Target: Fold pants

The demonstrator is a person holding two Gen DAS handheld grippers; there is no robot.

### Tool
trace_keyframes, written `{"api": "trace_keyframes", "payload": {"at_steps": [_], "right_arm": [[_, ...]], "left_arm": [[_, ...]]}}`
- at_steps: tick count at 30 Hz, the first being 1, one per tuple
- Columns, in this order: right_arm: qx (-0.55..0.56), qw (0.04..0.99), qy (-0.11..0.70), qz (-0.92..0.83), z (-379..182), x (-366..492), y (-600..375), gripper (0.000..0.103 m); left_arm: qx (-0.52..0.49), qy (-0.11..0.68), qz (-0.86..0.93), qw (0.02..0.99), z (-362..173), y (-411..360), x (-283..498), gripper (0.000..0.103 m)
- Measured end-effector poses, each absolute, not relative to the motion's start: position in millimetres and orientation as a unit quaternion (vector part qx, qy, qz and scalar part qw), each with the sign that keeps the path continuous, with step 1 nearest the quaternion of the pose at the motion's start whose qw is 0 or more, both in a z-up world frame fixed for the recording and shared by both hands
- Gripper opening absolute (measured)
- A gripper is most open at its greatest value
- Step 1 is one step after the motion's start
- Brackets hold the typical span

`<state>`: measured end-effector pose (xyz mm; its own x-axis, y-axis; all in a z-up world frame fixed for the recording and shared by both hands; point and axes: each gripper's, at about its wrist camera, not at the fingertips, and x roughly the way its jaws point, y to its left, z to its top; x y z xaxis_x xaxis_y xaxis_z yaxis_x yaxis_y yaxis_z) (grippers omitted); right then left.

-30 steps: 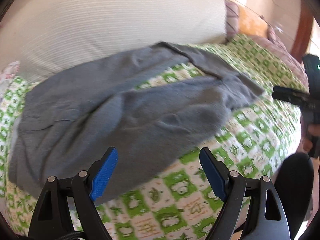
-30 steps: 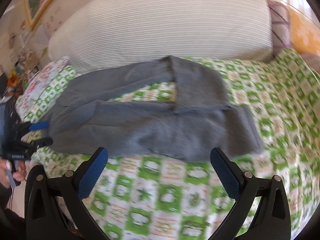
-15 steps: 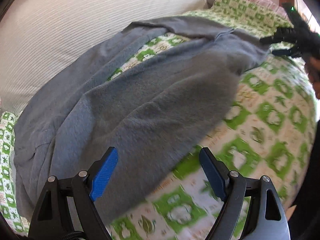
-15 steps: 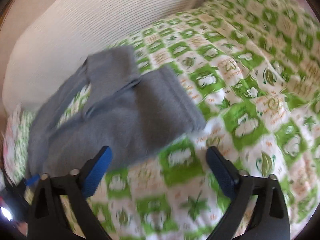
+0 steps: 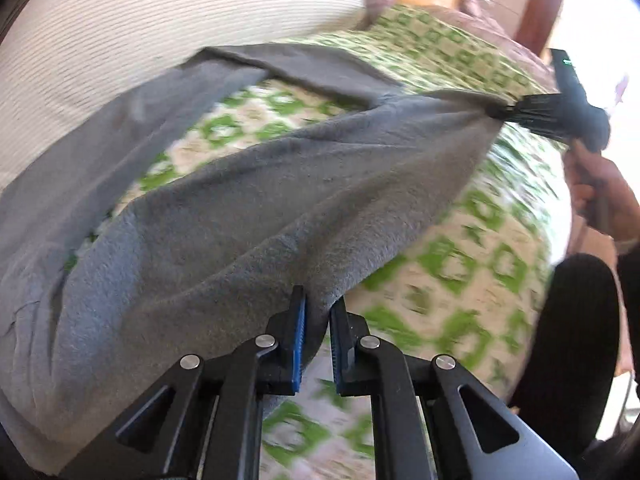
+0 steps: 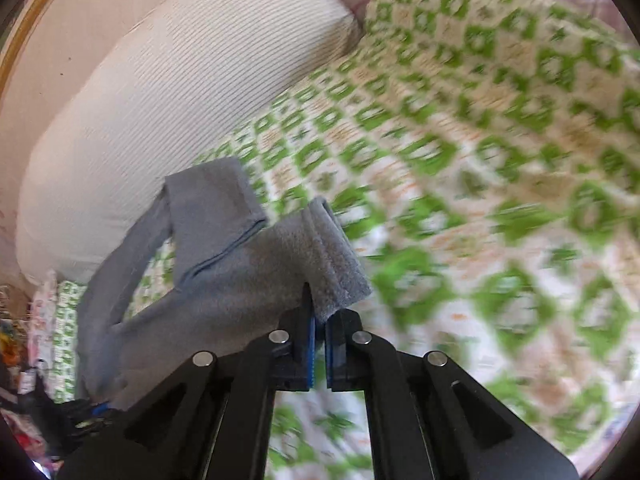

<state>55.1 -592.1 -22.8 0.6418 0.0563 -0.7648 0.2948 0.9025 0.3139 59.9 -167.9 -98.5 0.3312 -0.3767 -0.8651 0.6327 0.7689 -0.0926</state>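
Grey fleece pants (image 5: pixel 240 220) lie across the bed, one leg running along the pillow and the near leg stretched towards me. My left gripper (image 5: pixel 318 320) has its jaws closing on the near edge of that leg, and the cloth is pinched between the blue pads. At the far right, my right gripper (image 5: pixel 500 110) holds the leg's end pulled to a point. In the right wrist view the right gripper (image 6: pixel 319 328) is closing tight on the cuff of the pants (image 6: pixel 224 280), which stands up above the jaws. The left gripper (image 6: pixel 96 410) shows dimly at the lower left.
A long white ribbed pillow (image 5: pixel 160 32) lies along the back of the green-and-white bedspread (image 5: pixel 460 260). A wooden bedpost (image 5: pixel 540 4) rises at the far right. A person's hand (image 5: pixel 600 188) and a dark-clad leg (image 5: pixel 572 340) are beside the bed. Coloured clutter (image 6: pixel 16 344) sits left.
Both grippers came down to the pants and went from wide open to closed on the cloth. The near leg now hangs taut between them, raised off the bedspread.
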Motion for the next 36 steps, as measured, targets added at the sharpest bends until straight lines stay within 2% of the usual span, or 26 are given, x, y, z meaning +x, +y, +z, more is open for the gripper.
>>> {"api": "trace_keyframes", "payload": {"at_steps": [2,4,6,7,8,9,10,13,16,25,27,31,36], "right_arm": [[0.204,0.868,0.446,-0.082,-31,54,-596,0.004],[0.197,0.852,0.475,-0.105,-42,58,-600,0.015],[0.184,0.854,0.474,-0.111,-40,54,-599,0.019],[0.163,0.859,0.469,-0.122,-33,51,-594,0.032],[0.134,0.868,0.459,-0.136,-22,47,-588,0.041],[0.114,0.876,0.448,-0.139,-16,44,-580,0.057],[0.096,0.886,0.433,-0.136,-6,43,-574,0.063],[0.049,0.901,0.410,-0.135,15,48,-558,0.065],[0.051,0.913,0.399,-0.068,24,62,-539,0.065],[-0.028,0.895,0.441,0.052,-12,140,-451,0.065],[-0.050,0.891,0.446,0.065,-18,151,-435,0.066],[-0.107,0.883,0.450,0.080,-34,176,-408,0.080],[-0.172,0.863,0.469,0.069,-63,199,-402,0.081]], "left_arm": [[0.143,0.499,-0.307,0.797,-114,-176,61,0.012],[0.129,0.511,-0.303,0.794,-120,-174,63,0.016],[0.109,0.512,-0.306,0.795,-112,-169,65,0.033],[0.109,0.503,-0.302,0.802,-105,-167,65,0.048],[0.112,0.492,-0.298,0.810,-95,-163,63,0.058],[0.114,0.484,-0.297,0.815,-89,-160,66,0.059],[0.114,0.479,-0.298,0.818,-80,-156,68,0.059],[0.108,0.469,-0.296,0.825,-63,-141,80,0.059],[0.125,0.463,-0.277,0.833,-56,-132,100,0.059],[0.183,0.452,-0.252,0.836,-46,-137,209,0.059],[0.187,0.457,-0.261,0.830,-48,-143,241,0.062],[0.211,0.462,-0.238,0.828,-59,-151,307,0.070],[0.231,0.485,-0.204,0.819,-80,-150,378,0.076]]}}
